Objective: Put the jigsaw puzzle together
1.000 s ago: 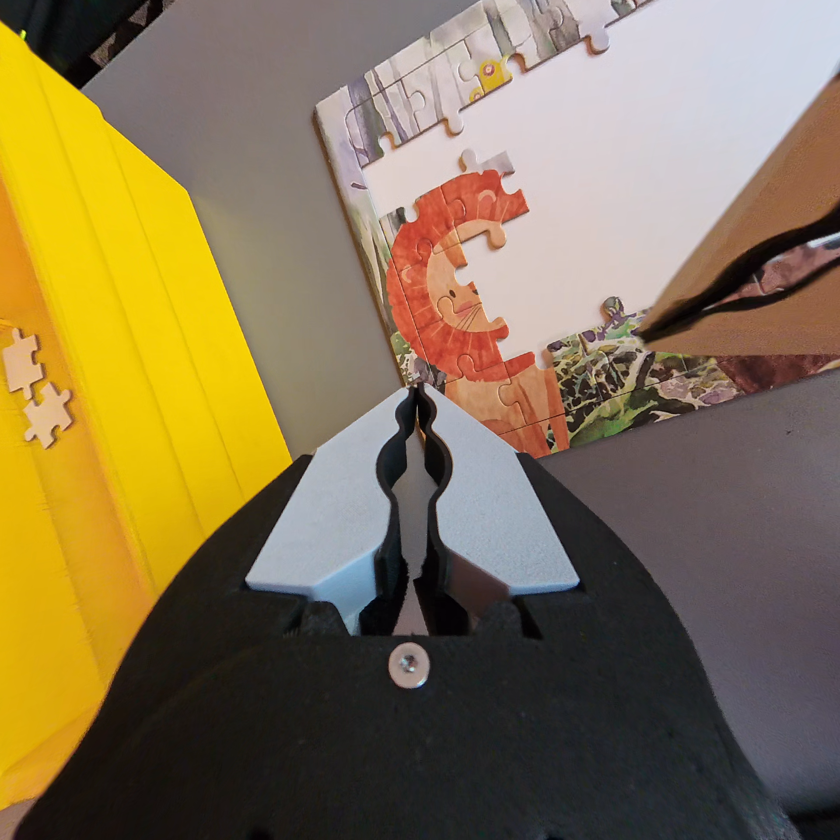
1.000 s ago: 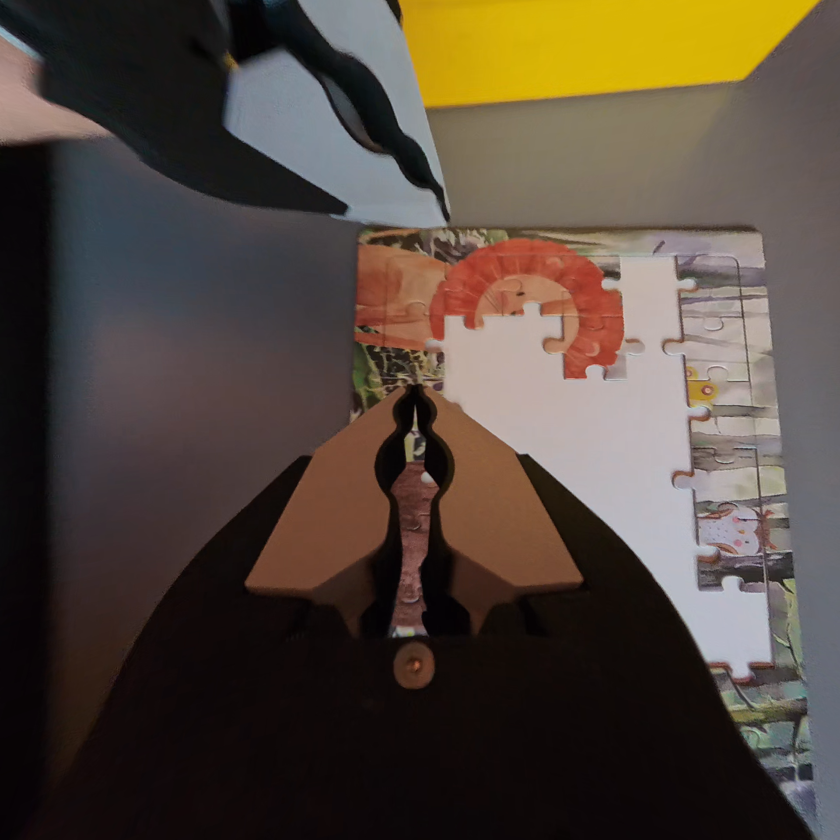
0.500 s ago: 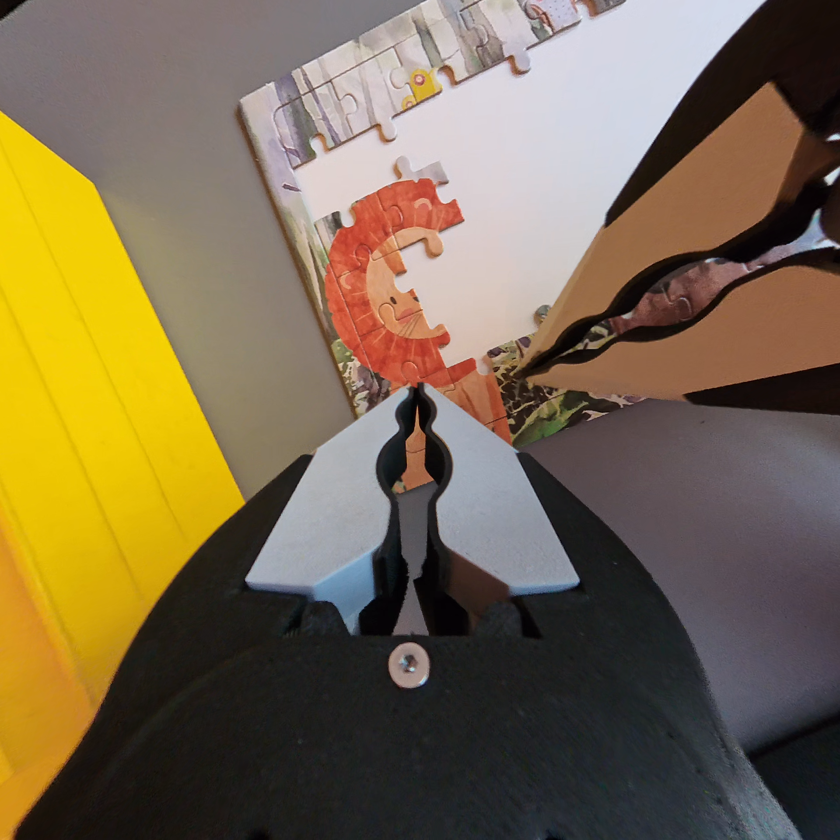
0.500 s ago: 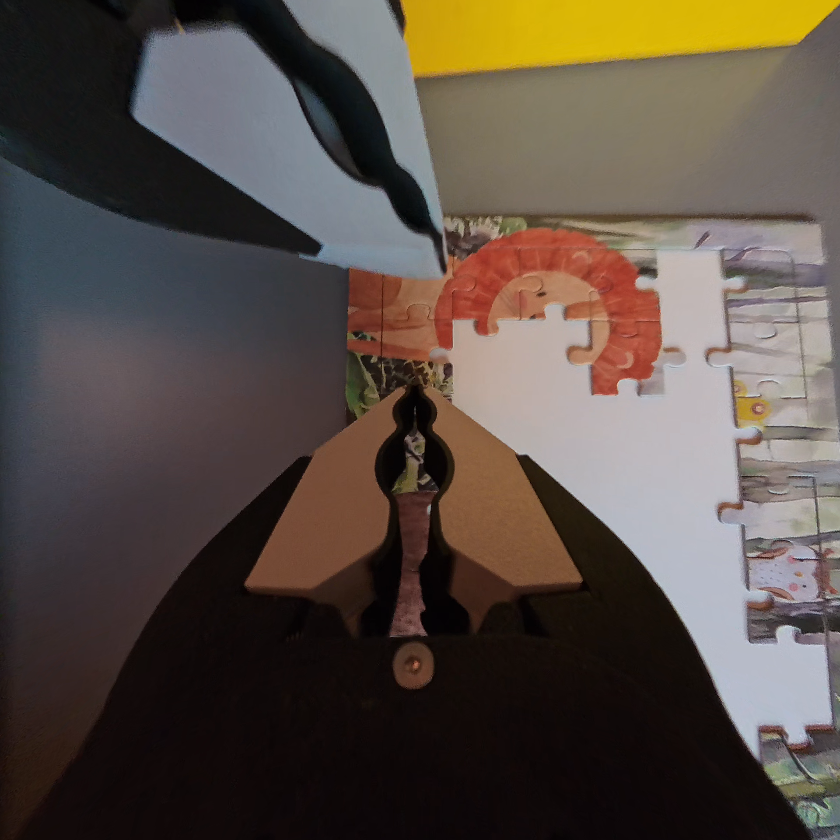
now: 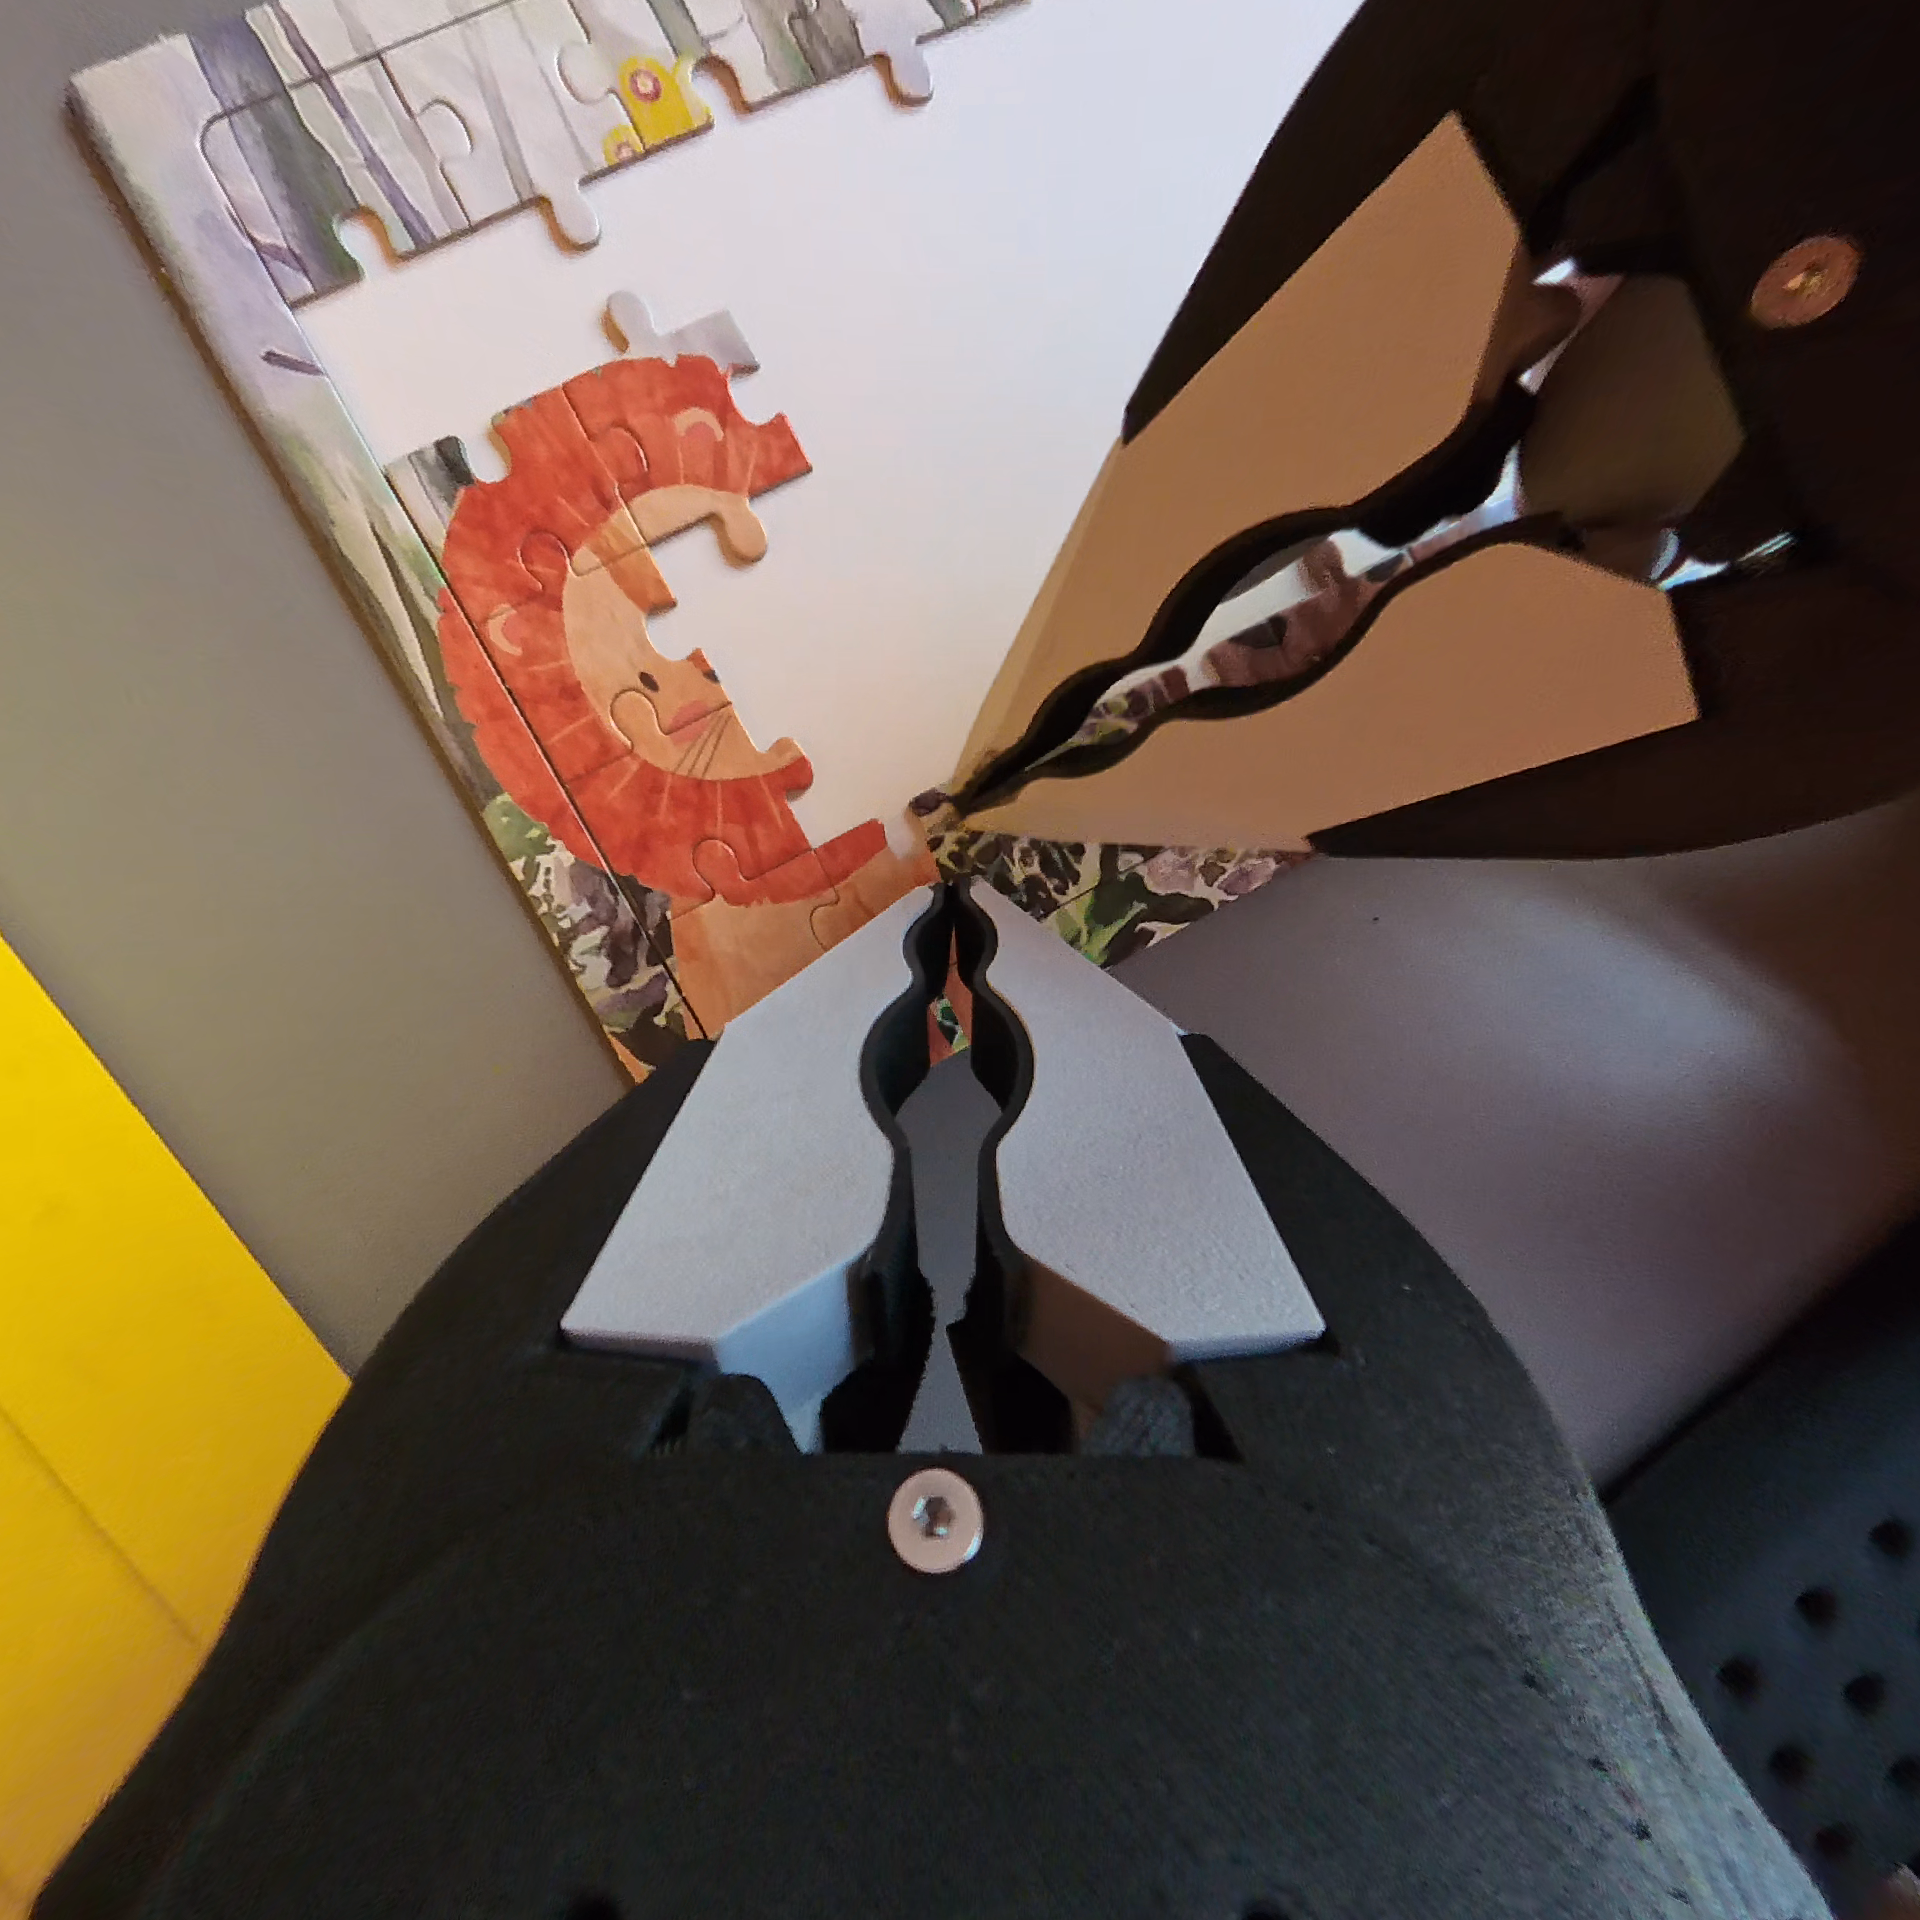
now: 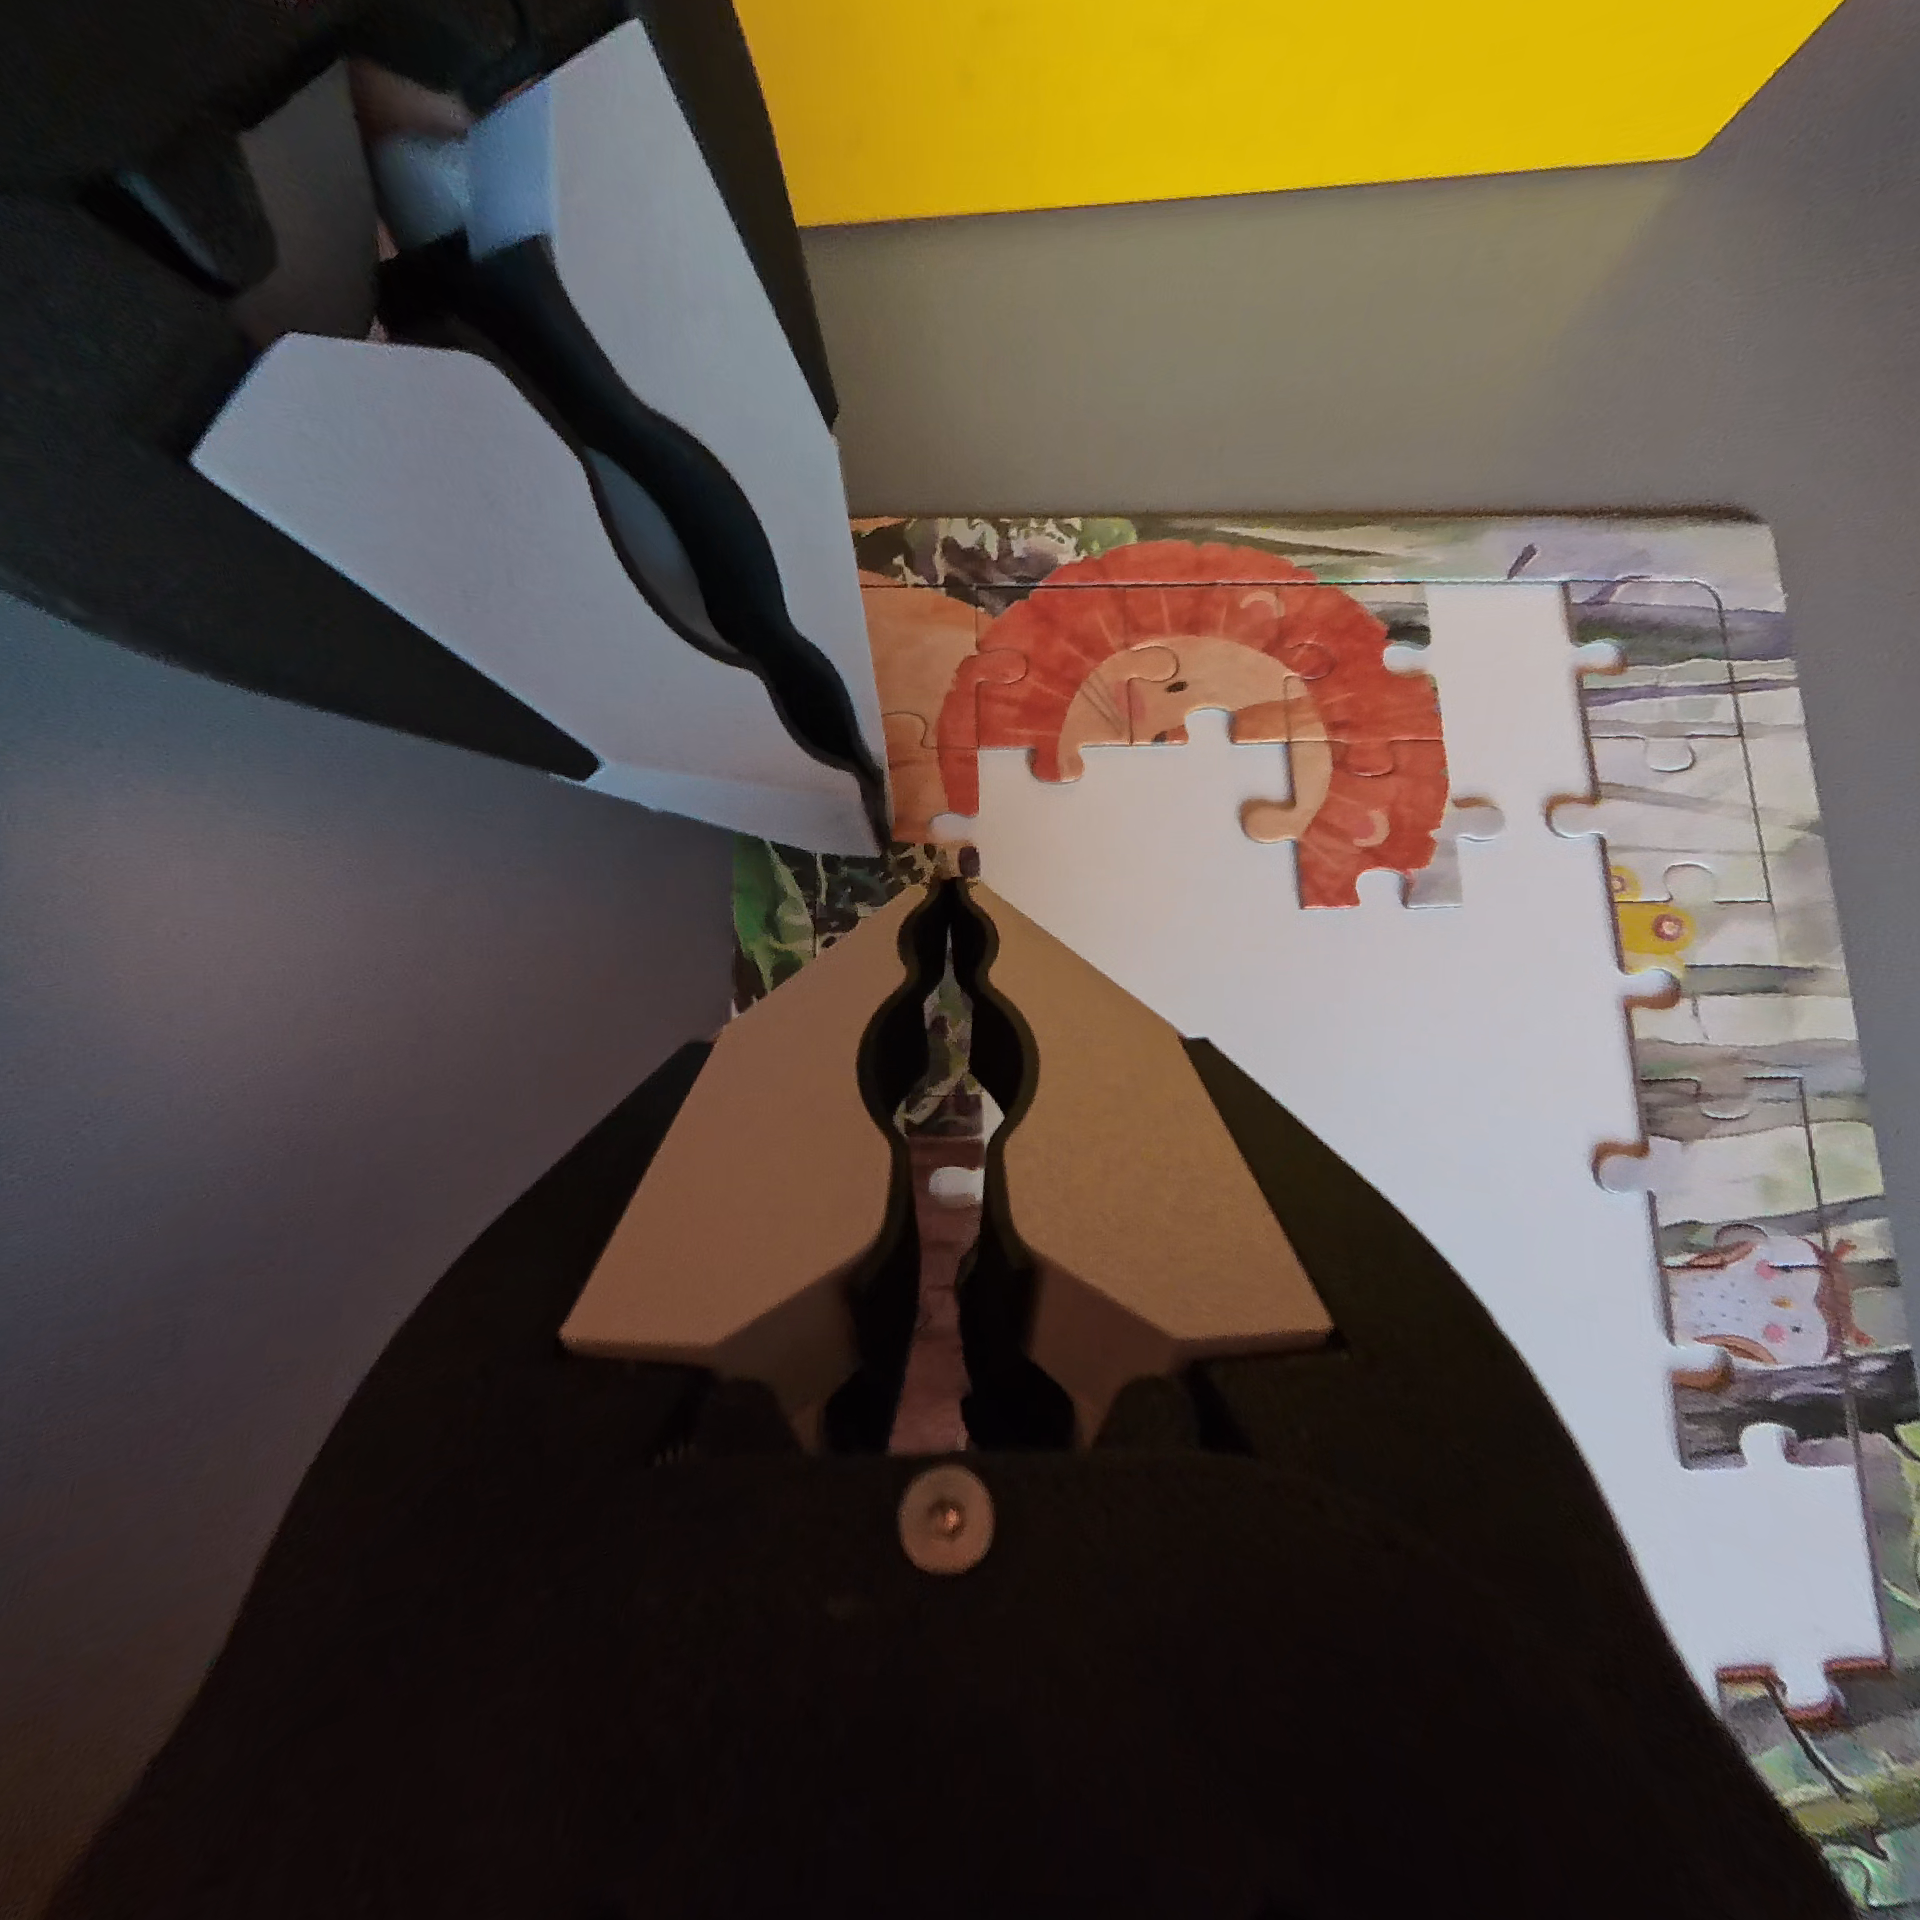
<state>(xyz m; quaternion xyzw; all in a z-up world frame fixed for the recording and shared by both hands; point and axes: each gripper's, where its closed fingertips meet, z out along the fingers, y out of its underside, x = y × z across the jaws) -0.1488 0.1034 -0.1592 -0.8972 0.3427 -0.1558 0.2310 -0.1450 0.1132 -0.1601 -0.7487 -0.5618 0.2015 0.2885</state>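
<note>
The puzzle board (image 5: 1039,312) lies on a grey table, its white middle bare. An orange lion (image 5: 582,665) is assembled at one edge, with dark foliage pieces (image 5: 1143,883) beside it and pale pieces along another edge. My left gripper (image 5: 958,891), with grey fingers, is shut, its tips on the board where the lion meets the foliage. My right gripper (image 5: 951,808), with tan fingers, is shut and its tips nearly touch the left's. In the right wrist view the right gripper (image 6: 951,888) and left gripper (image 6: 871,816) meet beside the lion (image 6: 1195,644). No piece shows in either.
A yellow bin (image 5: 104,1351) stands left of the board and shows behind it in the right wrist view (image 6: 1247,94). A black perforated surface (image 5: 1818,1662) lies past the table edge at lower right. Grey table surrounds the board (image 6: 1351,1143).
Both grippers have moved in over the board's lion corner until their tips nearly meet. Both stayed shut. The yellow bin has slid out to the left of the left view.
</note>
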